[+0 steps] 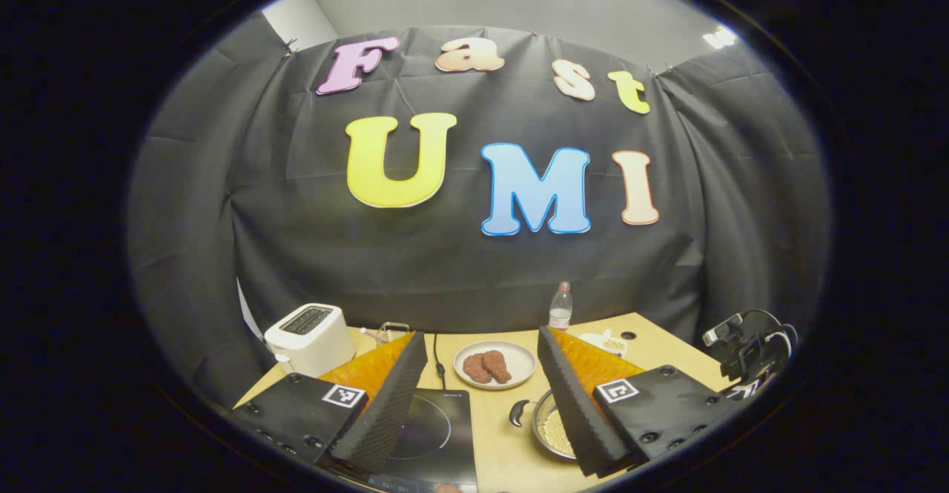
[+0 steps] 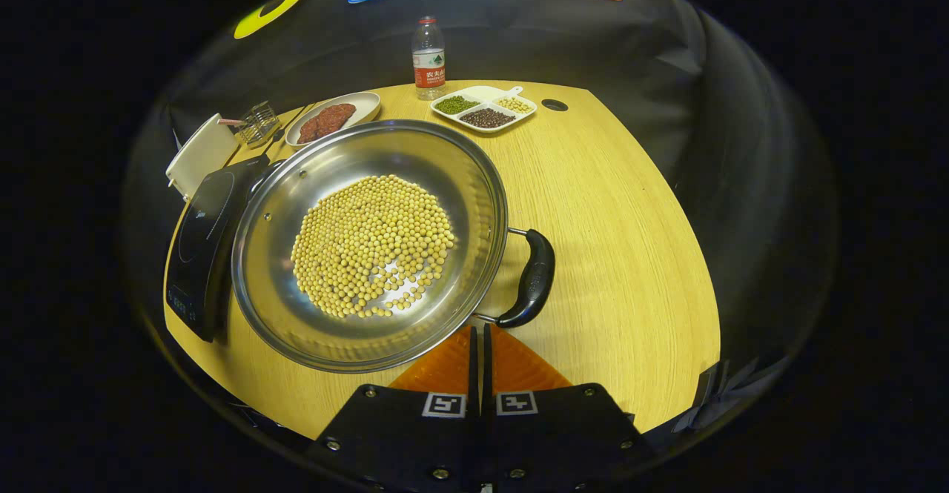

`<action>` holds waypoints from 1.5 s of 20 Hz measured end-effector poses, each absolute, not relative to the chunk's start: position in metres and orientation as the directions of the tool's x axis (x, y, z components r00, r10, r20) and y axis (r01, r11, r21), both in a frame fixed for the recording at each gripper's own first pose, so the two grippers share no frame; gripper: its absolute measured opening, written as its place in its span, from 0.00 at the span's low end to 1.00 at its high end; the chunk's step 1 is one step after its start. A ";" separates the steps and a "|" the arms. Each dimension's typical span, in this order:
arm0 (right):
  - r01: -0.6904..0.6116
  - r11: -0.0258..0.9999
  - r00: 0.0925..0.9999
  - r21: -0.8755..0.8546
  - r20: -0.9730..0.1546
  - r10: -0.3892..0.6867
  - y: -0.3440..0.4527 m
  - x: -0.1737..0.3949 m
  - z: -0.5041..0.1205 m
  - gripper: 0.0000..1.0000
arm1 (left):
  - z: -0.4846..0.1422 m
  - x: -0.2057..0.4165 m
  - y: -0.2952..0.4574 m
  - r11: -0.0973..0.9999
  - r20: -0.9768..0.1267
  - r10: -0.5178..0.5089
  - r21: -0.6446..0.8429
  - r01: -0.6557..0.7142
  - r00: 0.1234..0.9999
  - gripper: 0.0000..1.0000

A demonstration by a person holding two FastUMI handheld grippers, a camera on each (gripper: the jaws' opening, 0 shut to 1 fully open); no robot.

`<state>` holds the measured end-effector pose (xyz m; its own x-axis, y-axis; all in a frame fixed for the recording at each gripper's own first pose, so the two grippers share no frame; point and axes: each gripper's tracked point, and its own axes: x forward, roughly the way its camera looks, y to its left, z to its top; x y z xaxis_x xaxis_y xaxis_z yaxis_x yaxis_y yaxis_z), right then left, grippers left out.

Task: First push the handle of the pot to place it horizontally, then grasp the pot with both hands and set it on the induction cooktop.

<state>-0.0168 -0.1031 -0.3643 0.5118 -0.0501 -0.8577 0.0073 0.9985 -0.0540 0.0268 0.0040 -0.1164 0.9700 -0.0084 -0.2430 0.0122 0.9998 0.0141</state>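
The pot (image 2: 368, 245), holding yellow beans (image 2: 373, 245), sits on the bench (image 2: 608, 256) just beside the induction cooktop (image 2: 199, 245), its rim overlapping the cooktop's edge. The right tongs (image 2: 479, 341) have their 2 fingers pressed together, tips just beside the pot's near rim, next to the black handle (image 2: 532, 279). In the left gripper view, the left tongs (image 1: 482, 404) stand wide apart above the bench, cooktop at their left finger, pot at their right.
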 end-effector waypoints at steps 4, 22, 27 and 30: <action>0.003 0.997 0.518 -0.074 -0.853 -0.065 -0.114 -0.003 -0.364 0.01 | -0.120 0.033 -0.001 1.000 -0.251 -0.007 0.011 0.010 0.968 1.00; -0.021 0.994 0.521 -0.108 -0.850 -0.081 -0.145 0.043 -0.367 0.01 | -0.134 0.053 -0.017 1.000 -0.278 0.004 0.019 0.002 0.961 1.00; -0.024 0.995 0.527 -0.101 -0.847 -0.073 -0.146 0.047 -0.366 0.01 | -0.134 0.057 -0.022 1.000 -0.283 -0.013 0.014 0.017 0.959 1.00; 0.009 0.998 0.552 -0.070 -0.831 -0.063 -0.143 0.040 -0.353 0.01 | -0.136 0.056 -0.025 0.999 -0.288 -0.035 0.001 0.037 0.957 1.00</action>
<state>0.0402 -0.1433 -0.3526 0.5523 -0.0630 -0.8313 0.0093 0.9975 -0.0695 0.0562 -0.0253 -0.1364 0.9571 -0.0351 -0.2877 0.0369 0.9993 0.0010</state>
